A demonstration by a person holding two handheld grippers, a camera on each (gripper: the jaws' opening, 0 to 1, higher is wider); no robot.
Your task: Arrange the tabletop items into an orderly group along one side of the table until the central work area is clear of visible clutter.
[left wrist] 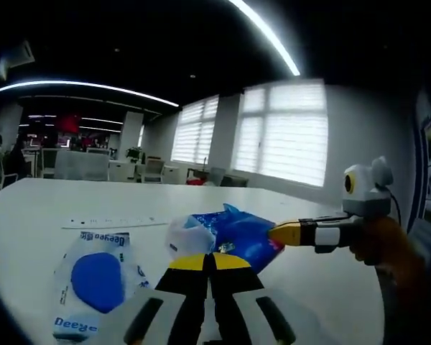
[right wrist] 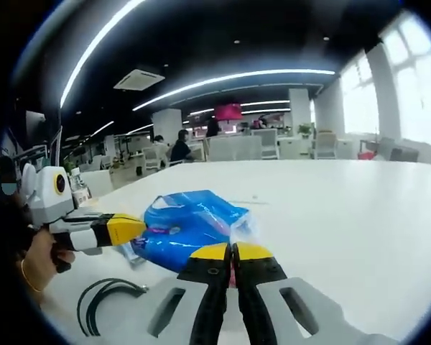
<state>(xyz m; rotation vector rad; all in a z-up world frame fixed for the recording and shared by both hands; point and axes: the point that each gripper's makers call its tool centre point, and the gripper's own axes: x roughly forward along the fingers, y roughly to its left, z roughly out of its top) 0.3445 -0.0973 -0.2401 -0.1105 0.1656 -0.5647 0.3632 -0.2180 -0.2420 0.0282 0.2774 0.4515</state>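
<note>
Left gripper [left wrist: 210, 260]: jaws pinched on blue bag [left wrist: 233, 233], mid-table [left wrist: 29, 215].
Right gripper [right wrist: 233, 251]: jaws clamp the bag's clear edge.
Left view alone: Deeyeo pack [left wrist: 93, 277].
Right view alone: black cable [right wrist: 104, 298].

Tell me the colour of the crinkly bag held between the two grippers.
Bright blue bag with a clear plastic end, best seen in the right gripper view.

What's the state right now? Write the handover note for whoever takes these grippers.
Left gripper: jaws shut, apparently pinching one edge of the blue bag.
Right gripper: jaws shut on the bag's opposite edge.
The white packet lies beside the bag; the black cable lies near the table edge.
Done: nothing grouped yet.
Left: move bag, packet and cable to one side.
</note>
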